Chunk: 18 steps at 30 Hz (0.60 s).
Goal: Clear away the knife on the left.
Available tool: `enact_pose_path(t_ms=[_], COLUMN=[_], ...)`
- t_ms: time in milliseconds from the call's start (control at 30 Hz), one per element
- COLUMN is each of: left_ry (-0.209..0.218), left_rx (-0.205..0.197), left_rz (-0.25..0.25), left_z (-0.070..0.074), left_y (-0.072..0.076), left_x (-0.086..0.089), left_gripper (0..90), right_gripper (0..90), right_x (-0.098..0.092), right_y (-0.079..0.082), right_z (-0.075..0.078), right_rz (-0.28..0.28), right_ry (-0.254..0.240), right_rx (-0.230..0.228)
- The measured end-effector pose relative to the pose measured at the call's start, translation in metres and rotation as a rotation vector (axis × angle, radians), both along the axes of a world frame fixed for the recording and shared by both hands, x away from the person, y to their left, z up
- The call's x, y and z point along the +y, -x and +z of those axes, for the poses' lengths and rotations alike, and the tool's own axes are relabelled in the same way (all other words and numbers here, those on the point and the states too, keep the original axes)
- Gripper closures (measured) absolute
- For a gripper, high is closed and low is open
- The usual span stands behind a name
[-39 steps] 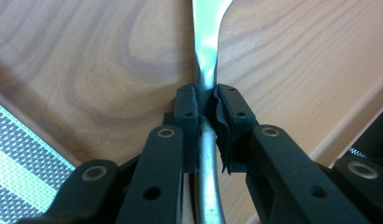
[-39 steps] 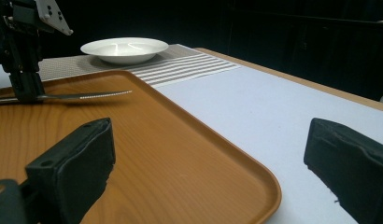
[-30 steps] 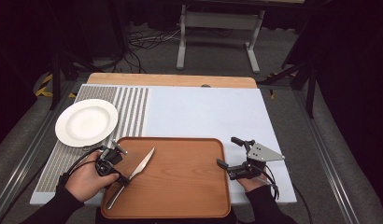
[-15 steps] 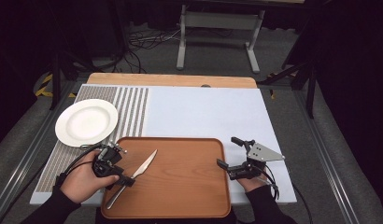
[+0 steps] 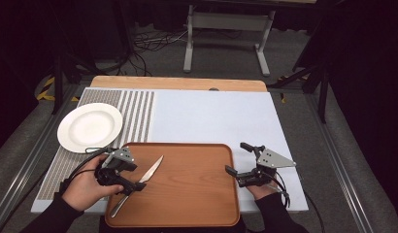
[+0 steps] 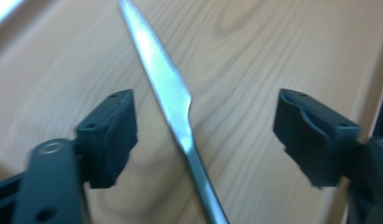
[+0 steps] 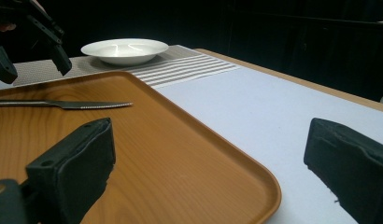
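While the knife (image 5: 139,183) lies flat on the wooden tray (image 5: 187,194), both grippers sit spread at the near edge of the table.

From above, the left gripper (image 5: 120,178) hovers over the knife's handle at the tray's left side, its jaws having just been opening, with the white plate (image 5: 90,127) beyond on the striped mat (image 5: 139,109); the right gripper (image 5: 243,162) rests off the tray's right edge, jaws wide. Looking along the left gripper's jaws, the knife runs between the pads (image 6: 110,135), touching neither. Looking along the right gripper's jaws, nothing is pinched; tray corner, knife and plate lie ahead.
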<state>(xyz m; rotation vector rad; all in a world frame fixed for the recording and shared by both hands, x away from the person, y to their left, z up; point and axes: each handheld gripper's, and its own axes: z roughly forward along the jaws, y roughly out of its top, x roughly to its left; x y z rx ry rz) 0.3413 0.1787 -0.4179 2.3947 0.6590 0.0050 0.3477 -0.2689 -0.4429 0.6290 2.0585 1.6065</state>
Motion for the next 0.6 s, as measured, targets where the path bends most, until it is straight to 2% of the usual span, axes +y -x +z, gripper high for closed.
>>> enact_pose_path(t_ms=[100,133,267,333,400,467,600], left_ry=[0.02,0.022,0.043,0.044,0.071,0.05,0.012], left_rx=[-0.034,-0.033,-0.047,-0.058,-0.041,-0.03,-0.046], left_rz=[-0.063,-0.082,-0.148,-0.173,-0.193,-0.213,-0.265], left_z=[-0.001,-0.001,-0.004,-0.004,-0.007,-0.01,-0.014], left_y=[-0.003,-0.005,-0.009,-0.01,-0.011,-0.012,-0.013], left_x=[0.0,0.001,0.005,0.006,0.007,0.006,0.002], left_gripper=[33.2,36.6,61.1,68.4,78.1,89.8,90.0], right_gripper=[2.9,2.9,2.9,2.9,2.9,2.9,2.9], right_x=[0.0,0.0,0.0,0.0,0.0,0.0,0.0], right_y=[0.0,0.0,0.0,0.0,0.0,0.0,0.0], right_z=[0.0,0.0,0.0,0.0,0.0,0.0,0.0], right_rz=[-0.001,0.0,-0.001,0.0,-0.001,0.0,0.0], right_ry=[0.001,0.0,0.002,0.002,0.002,0.0,-0.002], right_rx=[0.0,0.0,0.0,-0.001,0.0,0.0,0.001])
